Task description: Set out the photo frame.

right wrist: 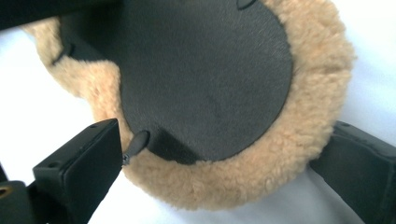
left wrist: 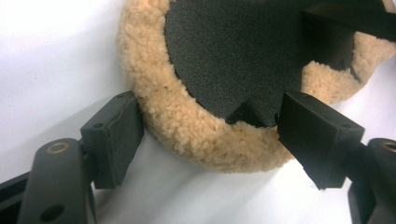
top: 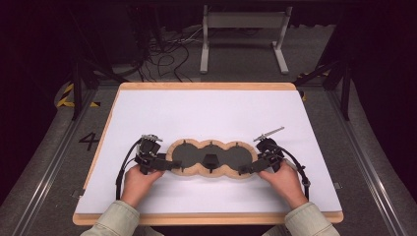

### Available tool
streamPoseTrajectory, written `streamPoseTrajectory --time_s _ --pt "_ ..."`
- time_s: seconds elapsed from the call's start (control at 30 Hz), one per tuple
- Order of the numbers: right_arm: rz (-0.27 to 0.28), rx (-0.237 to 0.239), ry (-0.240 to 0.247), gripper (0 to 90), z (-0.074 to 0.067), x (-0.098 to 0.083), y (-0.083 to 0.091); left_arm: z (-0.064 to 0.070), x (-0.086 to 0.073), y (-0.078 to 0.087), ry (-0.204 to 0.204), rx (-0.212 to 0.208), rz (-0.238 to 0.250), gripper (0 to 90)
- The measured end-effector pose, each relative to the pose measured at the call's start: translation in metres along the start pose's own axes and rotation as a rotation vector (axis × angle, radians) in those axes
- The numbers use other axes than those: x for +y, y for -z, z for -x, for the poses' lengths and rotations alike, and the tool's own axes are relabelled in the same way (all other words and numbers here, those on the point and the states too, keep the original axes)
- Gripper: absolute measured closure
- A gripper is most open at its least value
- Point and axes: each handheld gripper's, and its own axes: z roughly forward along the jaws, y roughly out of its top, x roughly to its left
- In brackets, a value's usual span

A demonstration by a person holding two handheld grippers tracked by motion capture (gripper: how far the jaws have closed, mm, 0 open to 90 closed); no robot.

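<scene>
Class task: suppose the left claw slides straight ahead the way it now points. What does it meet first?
Probably the fleece rim of the three-lobed pad. The left claw is open, its jaws either side of that tan edge, the black panel just beyond. Contact is unclear.

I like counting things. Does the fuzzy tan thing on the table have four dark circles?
No, the fuzzy tan piece has three dark round patches in a row, lying between the left gripper and the right gripper.
</scene>
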Motion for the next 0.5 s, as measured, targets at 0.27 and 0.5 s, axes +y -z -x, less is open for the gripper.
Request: streamPoseTrajectory --time_s 0.27,0.5 --pt "0.079 0.02 -0.016 10.9 0.0 -0.003 0.015 0.005 -0.002 0.011 -0.044 0.007 0.053 30.3" --pt "0.081 -0.028 0.006 26.6 -0.005 -0.014 0.019 0.015 -0.009 0.019 -0.102 0.072 0.062 41.6"
